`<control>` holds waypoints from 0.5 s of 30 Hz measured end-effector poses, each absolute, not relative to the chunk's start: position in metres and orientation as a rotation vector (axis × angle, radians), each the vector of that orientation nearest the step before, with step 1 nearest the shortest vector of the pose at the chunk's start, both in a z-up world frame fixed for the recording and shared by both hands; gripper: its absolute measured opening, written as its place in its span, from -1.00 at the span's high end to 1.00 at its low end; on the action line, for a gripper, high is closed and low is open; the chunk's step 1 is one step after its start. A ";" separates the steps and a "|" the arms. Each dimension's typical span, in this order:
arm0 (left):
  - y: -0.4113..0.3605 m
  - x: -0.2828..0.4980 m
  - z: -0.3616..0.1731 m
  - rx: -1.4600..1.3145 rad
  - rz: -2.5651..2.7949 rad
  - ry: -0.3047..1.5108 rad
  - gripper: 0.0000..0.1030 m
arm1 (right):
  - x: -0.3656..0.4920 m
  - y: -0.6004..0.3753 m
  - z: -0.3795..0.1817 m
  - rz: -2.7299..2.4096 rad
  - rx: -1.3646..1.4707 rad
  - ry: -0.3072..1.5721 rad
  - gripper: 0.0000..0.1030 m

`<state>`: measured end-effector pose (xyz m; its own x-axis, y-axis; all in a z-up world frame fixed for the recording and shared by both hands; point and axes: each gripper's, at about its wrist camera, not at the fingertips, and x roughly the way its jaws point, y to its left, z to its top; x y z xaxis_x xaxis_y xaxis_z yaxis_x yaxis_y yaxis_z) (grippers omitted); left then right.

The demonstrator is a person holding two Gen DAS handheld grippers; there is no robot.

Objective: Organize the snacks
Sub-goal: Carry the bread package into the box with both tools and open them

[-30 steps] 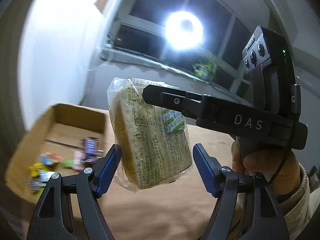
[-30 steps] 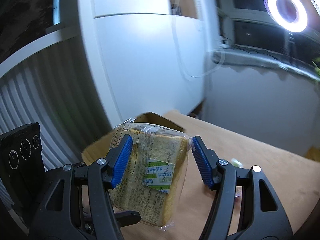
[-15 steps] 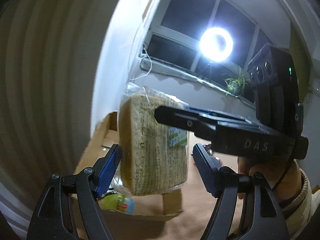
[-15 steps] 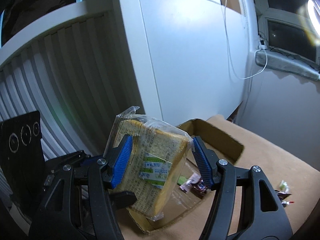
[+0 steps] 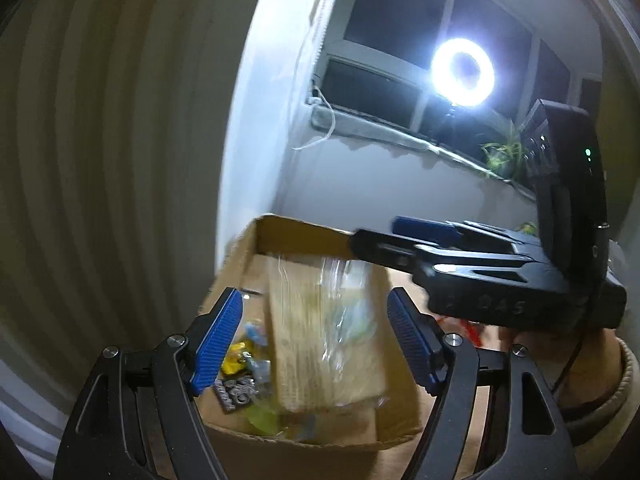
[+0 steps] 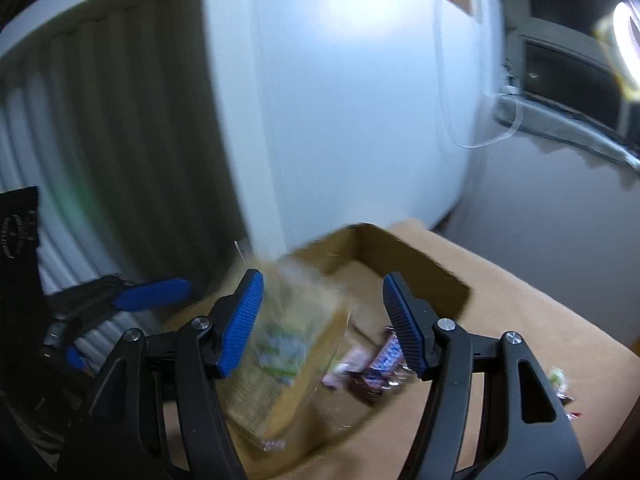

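The wrapped bread slice [image 5: 324,332] has left the right gripper [image 6: 322,322], whose blue pads pinched it half a second ago; now it shows as a blur inside the cardboard box [image 5: 304,236], over the small wrapped candies [image 5: 236,360] lying there. The left gripper [image 5: 314,342] hangs above the box, spread with nothing between its pads (as before). The right gripper's jaws are apart too. Further right, two loose candies [image 6: 558,380] lie on the brown table [image 6: 520,320].
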<state>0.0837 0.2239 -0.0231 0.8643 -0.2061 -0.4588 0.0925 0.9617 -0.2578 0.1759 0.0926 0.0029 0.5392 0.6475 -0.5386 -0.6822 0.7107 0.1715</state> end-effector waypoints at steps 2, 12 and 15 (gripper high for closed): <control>0.225 0.082 -0.021 -0.235 -0.158 0.497 -0.46 | 0.176 0.086 0.000 0.789 -0.037 0.624 -0.25; 0.216 0.064 -0.010 -0.207 -0.152 0.469 -0.49 | 0.155 0.061 0.001 0.763 -0.022 0.622 -0.25; 0.217 0.053 -0.007 -0.210 -0.154 0.458 -0.52 | 0.141 0.053 0.003 0.761 -0.011 0.595 -0.27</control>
